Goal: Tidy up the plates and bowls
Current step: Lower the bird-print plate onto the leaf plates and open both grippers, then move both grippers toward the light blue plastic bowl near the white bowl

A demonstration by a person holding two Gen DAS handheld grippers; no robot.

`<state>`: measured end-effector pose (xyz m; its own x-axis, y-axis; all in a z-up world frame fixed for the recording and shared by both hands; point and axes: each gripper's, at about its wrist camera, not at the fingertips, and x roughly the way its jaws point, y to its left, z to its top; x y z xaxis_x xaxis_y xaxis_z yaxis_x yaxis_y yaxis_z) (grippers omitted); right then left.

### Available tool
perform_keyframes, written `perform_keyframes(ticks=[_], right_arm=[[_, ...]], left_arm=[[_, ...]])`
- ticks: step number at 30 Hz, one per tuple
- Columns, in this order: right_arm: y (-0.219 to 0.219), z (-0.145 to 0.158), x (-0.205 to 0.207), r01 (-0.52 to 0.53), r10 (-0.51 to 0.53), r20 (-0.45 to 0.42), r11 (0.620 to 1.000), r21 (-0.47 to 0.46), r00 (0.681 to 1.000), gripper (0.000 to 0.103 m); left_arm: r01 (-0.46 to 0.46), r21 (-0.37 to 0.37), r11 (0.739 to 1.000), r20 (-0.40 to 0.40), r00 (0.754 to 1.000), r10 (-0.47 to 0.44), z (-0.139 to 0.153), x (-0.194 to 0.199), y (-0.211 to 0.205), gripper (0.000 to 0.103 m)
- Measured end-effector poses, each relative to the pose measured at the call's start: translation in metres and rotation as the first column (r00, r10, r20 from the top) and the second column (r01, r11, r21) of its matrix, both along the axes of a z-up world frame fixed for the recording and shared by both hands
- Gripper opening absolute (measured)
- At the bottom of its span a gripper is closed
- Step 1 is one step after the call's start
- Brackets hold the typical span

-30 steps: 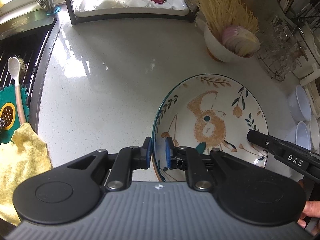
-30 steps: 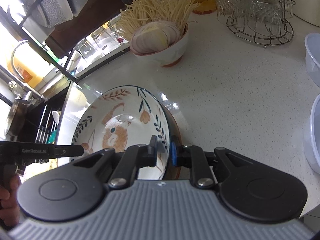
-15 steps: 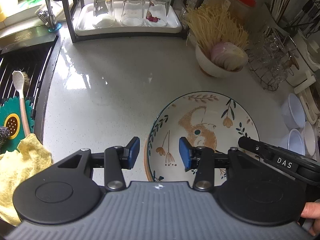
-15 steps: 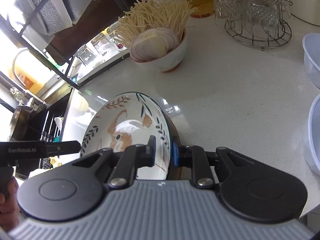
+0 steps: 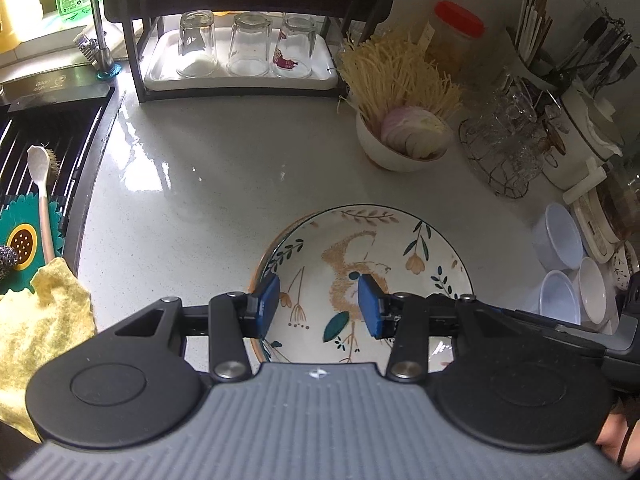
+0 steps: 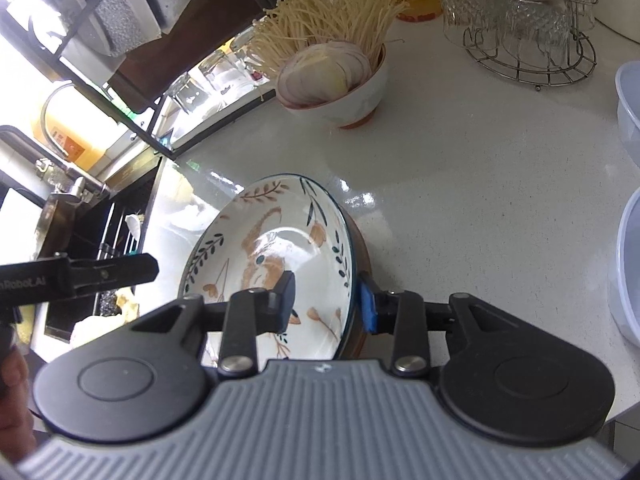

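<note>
Plate [image 5: 384, 256] sits on the counter [image 5: 208, 200], near its front edge, face up, round so no real long axis; the painted animal runs from the near rim toward the far rim in the left view. Brown underside shows along the left rim there and along the right rim in the right view; whether it lies fully flat I can't tell. Left gripper [image 5: 319, 306] is released: jaws apart, left pad over the plate's left rim, right pad over the middle, neither pressing on it. Its jaws opened within the last second and have since held that width. Right gripper [image 6: 328, 300] straddles the plate's right rim, jaws just been opening, rim between them with a gap to each pad, so no grip. Left gripper's finger shows as a black bar at the left of the right view. Beyond the plate: white bowl [image 5: 394, 148] with noodles and sliced onion, wire rack of glasses [image 5: 508, 140] to its right, three upturned glasses [image 5: 244, 46] on a tray at the back. Plastic bowls [image 5: 560, 264] at the right edge. Sink [image 5: 44, 148] with yellow cloth [image 5: 36, 320] at the left.
</note>
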<state>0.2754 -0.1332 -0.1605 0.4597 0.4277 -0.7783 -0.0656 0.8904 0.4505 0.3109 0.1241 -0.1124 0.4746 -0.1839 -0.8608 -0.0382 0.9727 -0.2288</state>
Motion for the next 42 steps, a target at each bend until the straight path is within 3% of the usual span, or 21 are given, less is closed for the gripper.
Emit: perform_keyframes(ticks=[6, 17, 27, 34, 42], right_arm=[[-0.006, 0.005, 0.006, -0.028, 0.028, -0.048, 1.000, -0.002, 0.998, 0.040], [-0.024, 0.036, 0.014, -0.078, 0.078, 0.007, 0.997, -0.013, 0.997, 0.041], [-0.026, 0.086, -0.011, -0.077, 0.087, 0.201, 0.995, -0.055, 0.976, 0.041], [-0.014, 0.115, -0.042, -0.042, 0.060, 0.304, 0.997, -0.067, 0.951, 0.041], [0.000, 0.136, -0.083, 0.055, -0.032, 0.364, 0.997, -0.053, 0.931, 0.042]], left_arm=[[-0.046, -0.009, 0.999, 0.022, 0.999, 0.046, 0.009, -0.013, -0.004, 0.049], [-0.091, -0.025, 0.996, 0.086, 0.992, 0.093, 0.021, -0.035, -0.015, 0.049], [-0.066, 0.008, 0.998, 0.224, 0.973, 0.063, 0.069, -0.061, -0.028, 0.049], [-0.021, 0.000, 1.000, 0.277, 0.961, 0.020, 0.094, -0.072, -0.020, 0.049], [0.061, -0.001, 0.998, 0.310, 0.949, -0.058, 0.110, -0.092, -0.010, 0.049]])
